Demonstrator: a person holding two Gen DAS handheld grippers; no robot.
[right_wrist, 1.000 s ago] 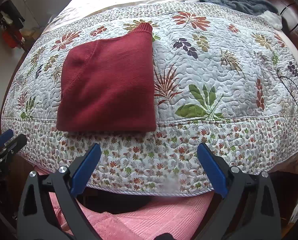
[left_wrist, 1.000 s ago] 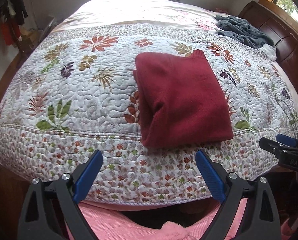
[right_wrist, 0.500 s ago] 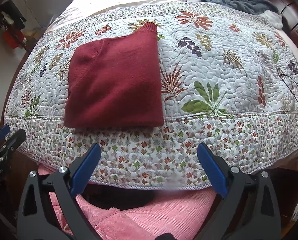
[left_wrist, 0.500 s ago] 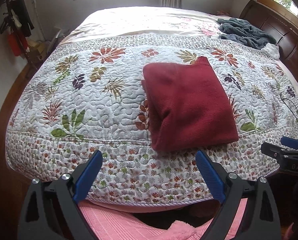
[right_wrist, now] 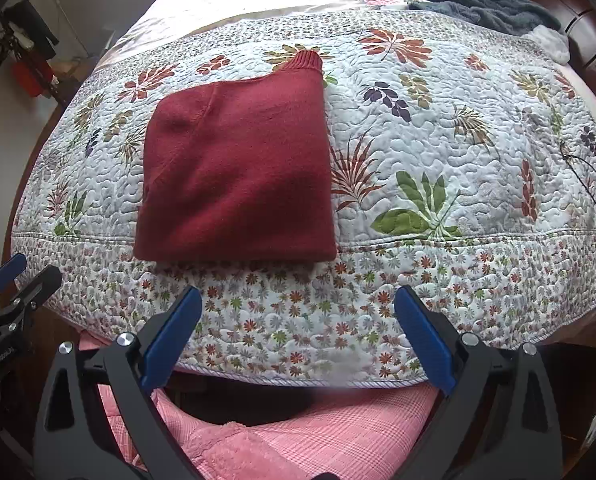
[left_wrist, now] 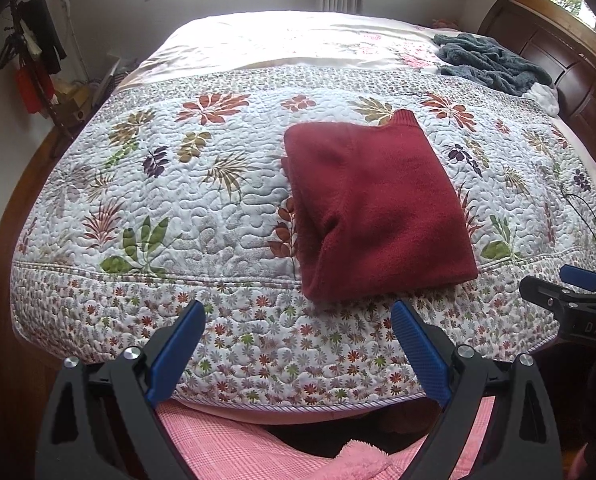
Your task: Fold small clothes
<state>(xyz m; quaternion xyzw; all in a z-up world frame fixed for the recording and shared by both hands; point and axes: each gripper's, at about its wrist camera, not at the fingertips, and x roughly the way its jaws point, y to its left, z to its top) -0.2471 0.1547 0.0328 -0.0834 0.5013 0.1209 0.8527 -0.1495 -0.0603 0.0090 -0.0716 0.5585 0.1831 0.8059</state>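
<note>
While both tongs hang off the near edge of the bed, the left gripper point(left_wrist: 294, 344) gapes wide with nothing in it, and the right gripper point(right_wrist: 298, 332) is just as wide and empty. Beyond them the red sweater point(left_wrist: 373, 208) lies folded square on the floral quilt point(left_wrist: 170, 200), near that edge. Folding looks finished; next, probably fetching another garment.
</note>
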